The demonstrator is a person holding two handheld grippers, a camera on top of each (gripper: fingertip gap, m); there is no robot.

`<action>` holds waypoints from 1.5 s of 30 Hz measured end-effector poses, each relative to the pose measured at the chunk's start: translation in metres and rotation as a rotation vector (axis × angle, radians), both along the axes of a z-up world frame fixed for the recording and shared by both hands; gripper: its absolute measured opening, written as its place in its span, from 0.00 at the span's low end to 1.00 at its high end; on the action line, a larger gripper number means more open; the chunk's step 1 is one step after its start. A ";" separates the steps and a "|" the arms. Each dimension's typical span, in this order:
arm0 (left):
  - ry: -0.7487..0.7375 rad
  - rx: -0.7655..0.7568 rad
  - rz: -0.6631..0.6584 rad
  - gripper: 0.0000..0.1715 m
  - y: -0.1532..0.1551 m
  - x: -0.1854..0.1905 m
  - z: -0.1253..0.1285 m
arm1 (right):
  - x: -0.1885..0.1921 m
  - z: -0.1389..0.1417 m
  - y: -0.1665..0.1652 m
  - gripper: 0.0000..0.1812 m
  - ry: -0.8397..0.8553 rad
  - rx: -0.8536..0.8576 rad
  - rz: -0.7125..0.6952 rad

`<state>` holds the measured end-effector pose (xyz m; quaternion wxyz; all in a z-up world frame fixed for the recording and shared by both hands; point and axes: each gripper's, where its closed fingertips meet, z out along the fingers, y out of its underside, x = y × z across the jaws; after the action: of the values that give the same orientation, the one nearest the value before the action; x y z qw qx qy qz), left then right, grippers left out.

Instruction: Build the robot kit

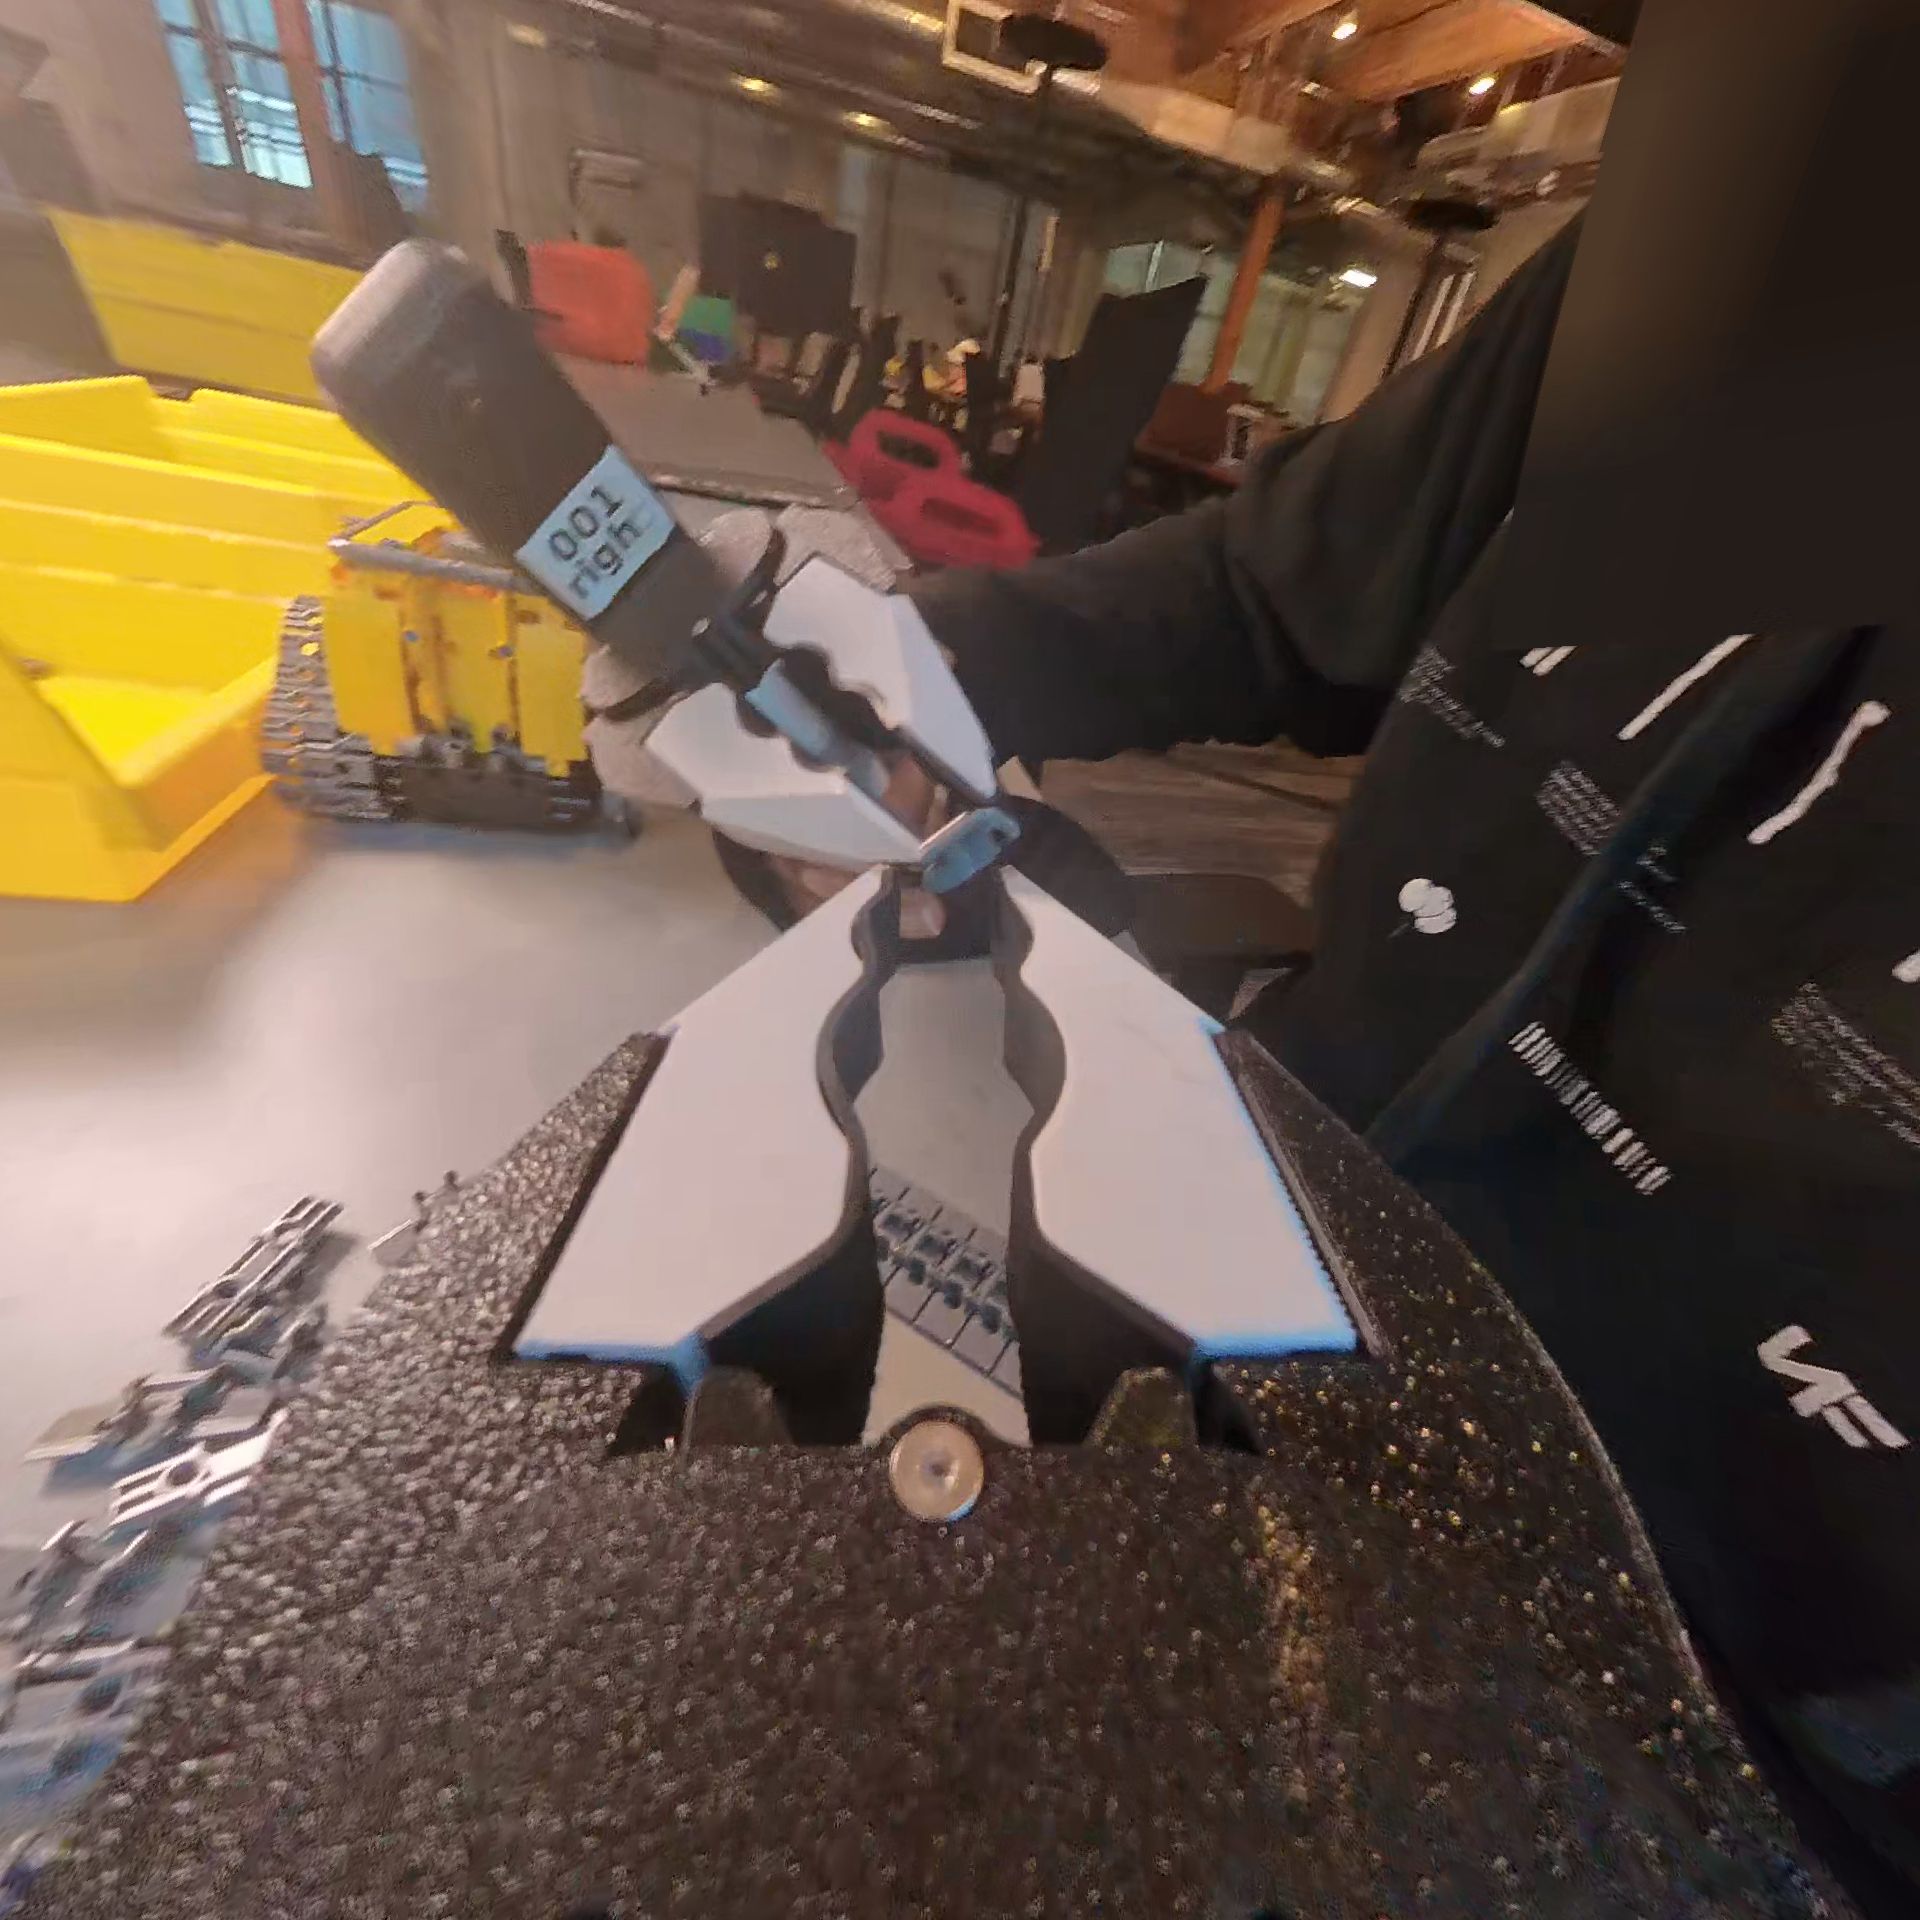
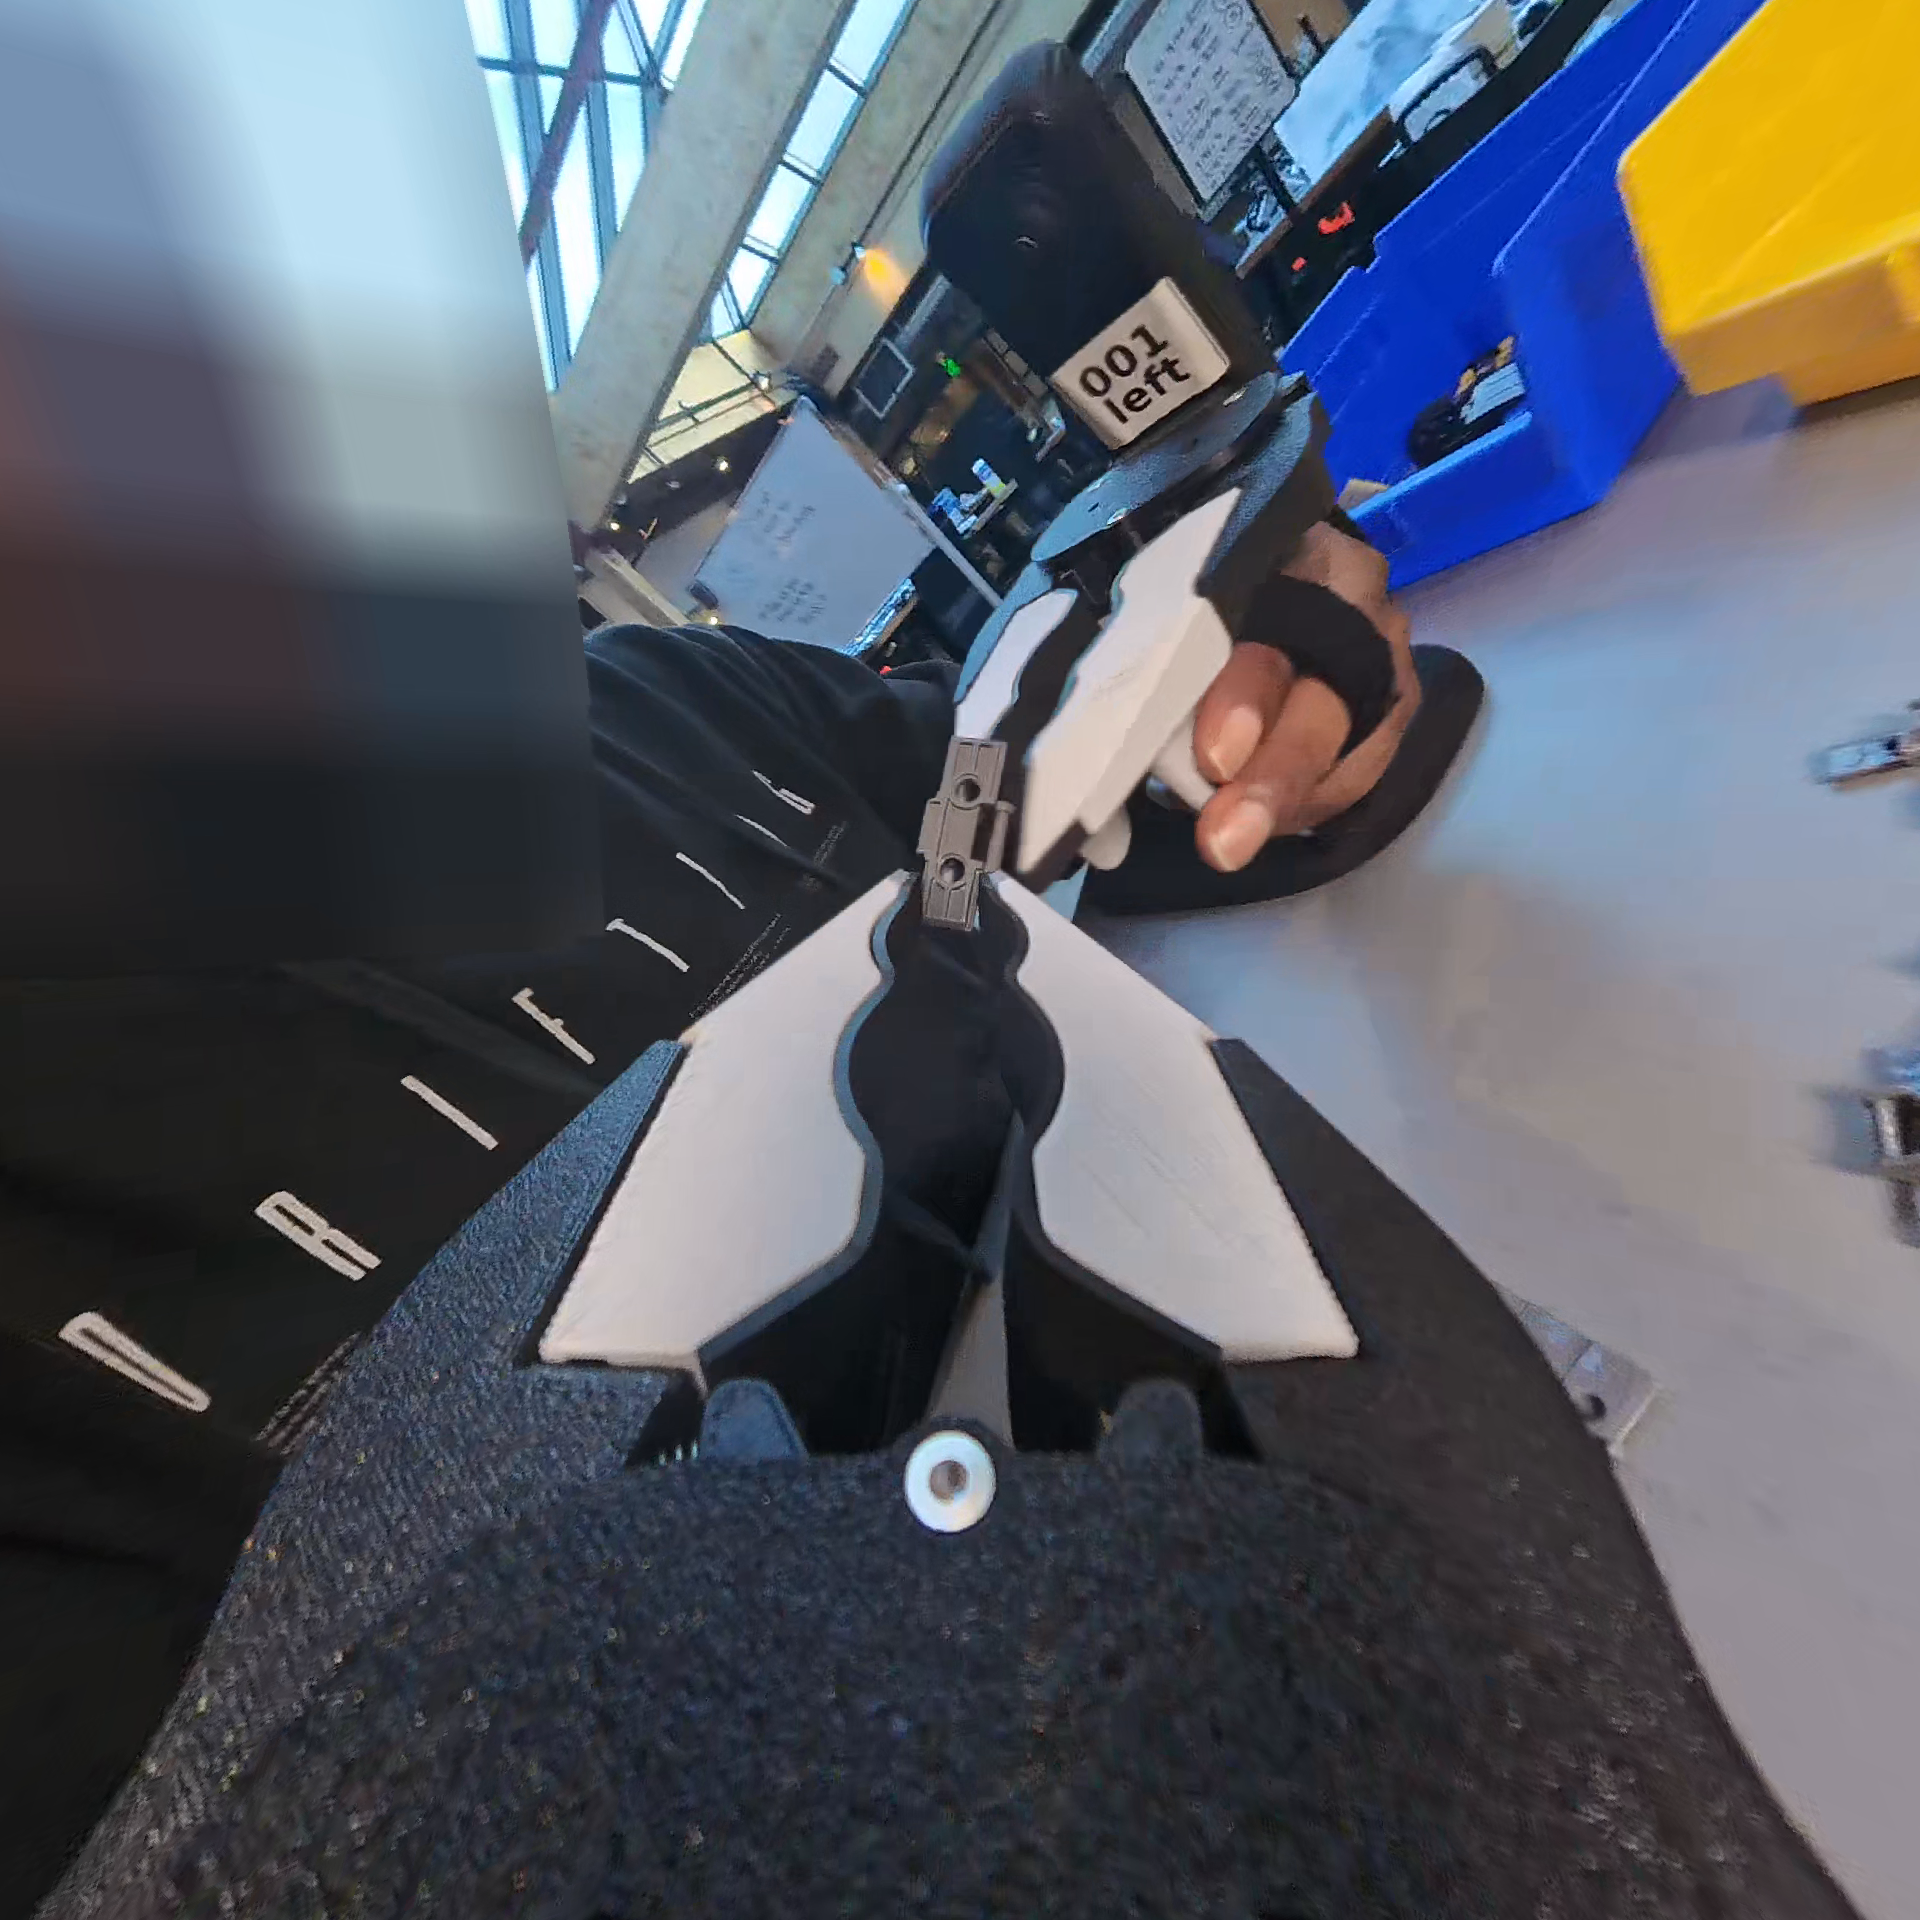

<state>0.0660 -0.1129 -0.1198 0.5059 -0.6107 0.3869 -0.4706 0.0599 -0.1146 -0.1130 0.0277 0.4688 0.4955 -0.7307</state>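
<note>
Grey plastic fills my left wrist view: a small track link (image 1: pixel 968 850) sits where my left tongs (image 1: pixel 940 883) and the right tongs (image 1: pixel 935 831) meet tip to tip, above the pale tabletop (image 1: pixel 364 1039). My left tongs look closed near it; I cannot tell whether they pinch it. Farther left stands a yellow tracked model (image 1: pixel 436 686), with yellow bins (image 1: pixel 125 644) beyond and loose links (image 1: pixel 208 1351) near left.

In my right wrist view, the right tongs (image 2: pixel 951 909) grip the lower end of the two-link piece (image 2: pixel 961 842). The left tongs (image 2: pixel 1013 831) touch its side, held by a hand (image 2: pixel 1299 727). Blue bins (image 2: pixel 1507 343) sit far right.
</note>
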 end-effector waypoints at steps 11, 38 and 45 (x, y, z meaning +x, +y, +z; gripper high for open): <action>-0.041 -0.295 0.085 0.00 0.022 -0.007 -0.019 | -0.005 -0.017 0.033 0.05 -0.061 0.058 -0.220; 0.610 -0.219 0.204 0.16 0.030 -0.039 -0.107 | -0.005 -0.091 0.042 0.11 -0.286 0.681 -0.293; 0.801 -0.096 0.140 0.13 0.026 -0.033 -0.131 | -0.009 -0.114 0.029 0.11 -0.362 0.879 -0.227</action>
<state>0.0331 -0.0869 -0.2506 0.3167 -0.7934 0.4885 -0.1778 0.0506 -0.0851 -0.2267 -0.1670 0.6065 0.6903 -0.3574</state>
